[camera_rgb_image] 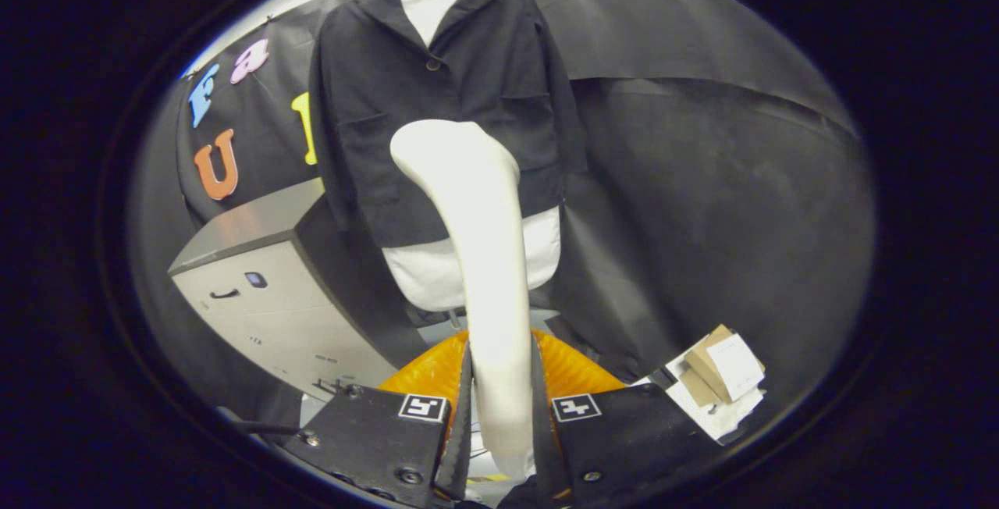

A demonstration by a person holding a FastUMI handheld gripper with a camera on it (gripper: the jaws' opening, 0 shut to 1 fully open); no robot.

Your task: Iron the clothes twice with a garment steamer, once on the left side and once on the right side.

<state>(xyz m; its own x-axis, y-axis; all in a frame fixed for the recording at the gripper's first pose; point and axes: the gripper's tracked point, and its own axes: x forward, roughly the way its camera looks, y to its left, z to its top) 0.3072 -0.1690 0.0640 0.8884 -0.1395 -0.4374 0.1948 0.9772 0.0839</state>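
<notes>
A black jacket (453, 95) hangs on a hanger over a white garment (433, 271) against the booth's back wall. The white garment steamer (484, 259) rises from between my fingers, its head up in front of the jacket's lower middle. My gripper (502, 364) is shut on the steamer's handle, with both fingers (462, 392) pressing on its sides. Whether the steamer's head touches the cloth I cannot tell.
A grey cabinet (265, 290) with a drawer handle stands below and left of the jacket. A cardboard box with white paper (722, 372) lies low on the right. Black cloth (702, 181) covers the wall to the right.
</notes>
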